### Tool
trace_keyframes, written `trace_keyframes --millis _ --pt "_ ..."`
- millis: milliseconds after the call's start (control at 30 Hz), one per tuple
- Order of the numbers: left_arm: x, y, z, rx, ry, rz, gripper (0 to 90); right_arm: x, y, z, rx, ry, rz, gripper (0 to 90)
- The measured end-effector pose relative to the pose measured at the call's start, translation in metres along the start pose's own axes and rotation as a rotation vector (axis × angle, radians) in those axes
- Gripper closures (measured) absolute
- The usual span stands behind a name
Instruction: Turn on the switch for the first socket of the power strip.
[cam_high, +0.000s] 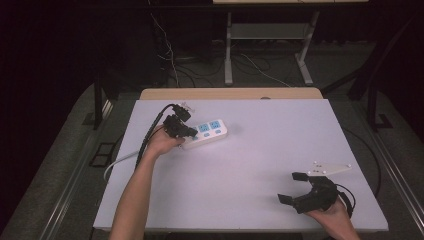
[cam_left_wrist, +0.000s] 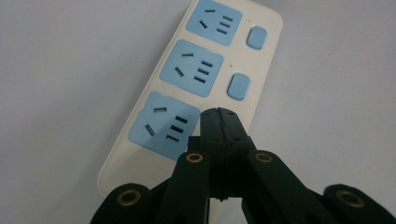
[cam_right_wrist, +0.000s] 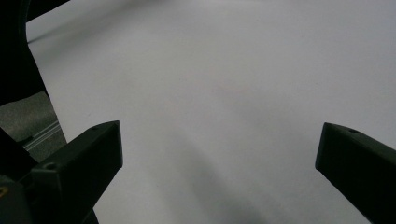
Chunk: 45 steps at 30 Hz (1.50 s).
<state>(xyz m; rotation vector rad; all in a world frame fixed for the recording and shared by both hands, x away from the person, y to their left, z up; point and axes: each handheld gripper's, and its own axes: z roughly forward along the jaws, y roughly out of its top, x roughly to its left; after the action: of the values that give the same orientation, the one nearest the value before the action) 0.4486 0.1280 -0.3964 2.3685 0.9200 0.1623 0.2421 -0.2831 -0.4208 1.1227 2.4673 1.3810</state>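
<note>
The power strip (cam_left_wrist: 196, 88) lies flat on the white worktop (cam_high: 260, 165), a cream bar with three blue socket faces in a row and small blue rocker switches beside them. Its long axis runs away from the left gripper (cam_left_wrist: 219, 116), slanting up and to the right in the left gripper view, so the nearest socket (cam_left_wrist: 163, 125) sits just to the left of the fingertips and the other two lie farther ahead. The left gripper's fingers (cam_left_wrist: 211, 128) are clenched together with nothing between them, their joined tip poised over the strip's near end, right of that socket, about where the third switch would sit; whether the tip touches the strip I cannot tell. That suggests a press with the closed tip on a switch, and the move turns on holding the tip over that narrow strip of casing beside the socket.

The right gripper (cam_high: 296, 187) is well apart, near the front right of the worktop, its fingers (cam_right_wrist: 88, 154) spread wide over bare surface, grasping nothing. The left hand (cam_high: 162, 142) is plainly the nearer one.
</note>
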Motion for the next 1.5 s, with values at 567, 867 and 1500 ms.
trace_keyframes --millis 567,867,1500 --pt "0.007 -0.006 0.007 -0.008 -0.043 -0.071 89.5 -0.001 0.0 -0.002 -0.002 -0.001 -0.002 0.2" --pt "0.009 -0.013 0.008 -0.043 -0.047 -0.157 89.9 0.0 0.0 -0.001 0.001 -0.002 -0.008 0.3" --pt "0.003 -0.01 0.009 -0.032 -0.008 -0.163 89.6 -0.003 0.0 -0.003 -0.01 -0.01 0.004 0.3"
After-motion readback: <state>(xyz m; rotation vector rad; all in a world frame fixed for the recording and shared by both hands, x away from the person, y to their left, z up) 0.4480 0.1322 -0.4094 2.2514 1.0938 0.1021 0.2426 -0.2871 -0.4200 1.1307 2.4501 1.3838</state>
